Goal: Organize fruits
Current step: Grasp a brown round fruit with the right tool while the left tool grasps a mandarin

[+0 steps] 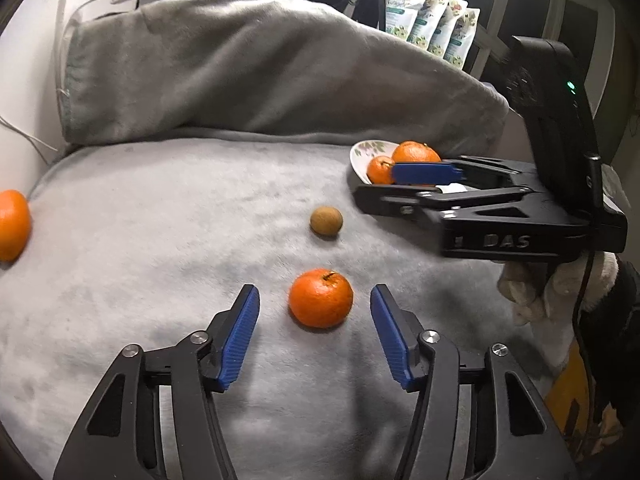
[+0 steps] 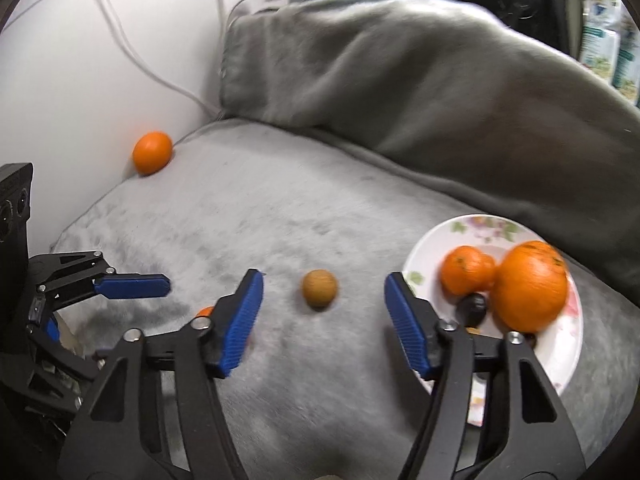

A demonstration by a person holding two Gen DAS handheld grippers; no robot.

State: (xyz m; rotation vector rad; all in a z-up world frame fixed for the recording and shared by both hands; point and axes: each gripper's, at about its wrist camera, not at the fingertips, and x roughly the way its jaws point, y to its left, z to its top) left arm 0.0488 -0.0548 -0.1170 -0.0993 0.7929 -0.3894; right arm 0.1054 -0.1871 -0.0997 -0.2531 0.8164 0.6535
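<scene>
My left gripper is open, its blue pads either side of a mandarin lying on the grey blanket, not touching it. A small brown round fruit lies beyond it. My right gripper is open and empty, with the brown fruit just ahead between its fingertips. A white floral plate at the right holds a big orange, a smaller mandarin and a dark fruit. Another orange lies far left by the wall; it also shows in the left wrist view.
A bunched grey blanket rises behind the flat grey surface. A white wall with cables stands at the left. Printed pouches stand at the back right. The right gripper's body hangs over the plate.
</scene>
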